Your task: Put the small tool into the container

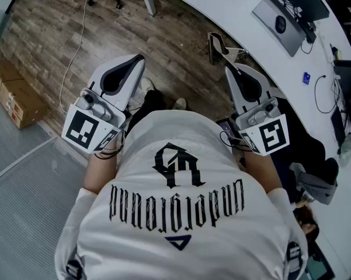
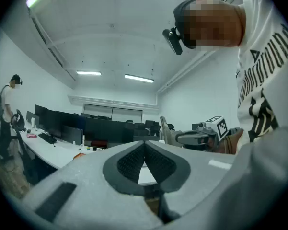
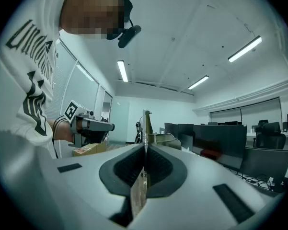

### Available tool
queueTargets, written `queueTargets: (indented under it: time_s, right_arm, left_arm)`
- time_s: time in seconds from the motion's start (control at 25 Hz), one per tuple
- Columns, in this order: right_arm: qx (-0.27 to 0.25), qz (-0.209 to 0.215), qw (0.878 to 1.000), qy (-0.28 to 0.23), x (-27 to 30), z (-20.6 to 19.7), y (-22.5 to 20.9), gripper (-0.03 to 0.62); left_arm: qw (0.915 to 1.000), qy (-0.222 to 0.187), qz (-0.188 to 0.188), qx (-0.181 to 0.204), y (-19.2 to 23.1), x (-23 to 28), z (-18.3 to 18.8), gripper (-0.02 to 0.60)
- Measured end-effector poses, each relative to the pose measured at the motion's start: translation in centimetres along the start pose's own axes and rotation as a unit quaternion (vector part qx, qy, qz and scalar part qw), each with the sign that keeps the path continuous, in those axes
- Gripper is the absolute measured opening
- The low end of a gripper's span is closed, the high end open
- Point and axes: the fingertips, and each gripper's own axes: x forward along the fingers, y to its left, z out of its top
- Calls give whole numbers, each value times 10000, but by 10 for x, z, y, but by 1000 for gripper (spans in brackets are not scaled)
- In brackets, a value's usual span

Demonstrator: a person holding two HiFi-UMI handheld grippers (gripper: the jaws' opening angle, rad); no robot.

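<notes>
In the head view the person holds both grippers at waist height over the wooden floor, jaws pointing away from the body. My right gripper (image 1: 226, 69) (image 3: 145, 148) is shut on a small flat tan tool (image 1: 217, 44) (image 3: 139, 194), which sticks out edge-on past the fingertips. My left gripper (image 1: 139, 60) (image 2: 144, 143) is shut with nothing between its pads; their tips touch. Each gripper shows in the other's view: the right gripper (image 2: 201, 137) and the left gripper (image 3: 93, 125). No container is in sight.
A curved white desk (image 1: 222, 10) runs along the upper right with a keyboard tray (image 1: 280, 22), a mouse (image 1: 280, 24) and cables. Cardboard boxes (image 1: 14, 95) sit on the floor at the left. Another person (image 2: 5, 119) stands by a far desk.
</notes>
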Motion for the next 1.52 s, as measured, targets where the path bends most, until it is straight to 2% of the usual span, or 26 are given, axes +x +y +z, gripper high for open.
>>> queueTargets:
  time_s: [0.36, 0.68, 0.84, 1.2, 1.52]
  right_arm:
    - [-9, -43, 10000, 15, 11, -1, -3, 15]
    - [-60, -58, 9998, 182, 44, 0, 1, 15]
    - [-66, -125, 9997, 211, 74, 0, 0, 15]
    - [-167, -216, 9995, 176, 179, 22, 12, 15]
    - [-139, -237, 9994, 216, 235, 24, 22, 15]
  left_arm:
    - [10000, -33, 33, -13, 13, -2, 0, 15]
    - [9998, -51, -20, -200, 46, -7, -6, 15]
    - [9998, -57, -78, -199, 78, -10, -7, 15]
    - [9998, -139, -157, -70, 177, -41, 12, 15]
    - [9997, -153, -159, -115, 230, -60, 11, 15]
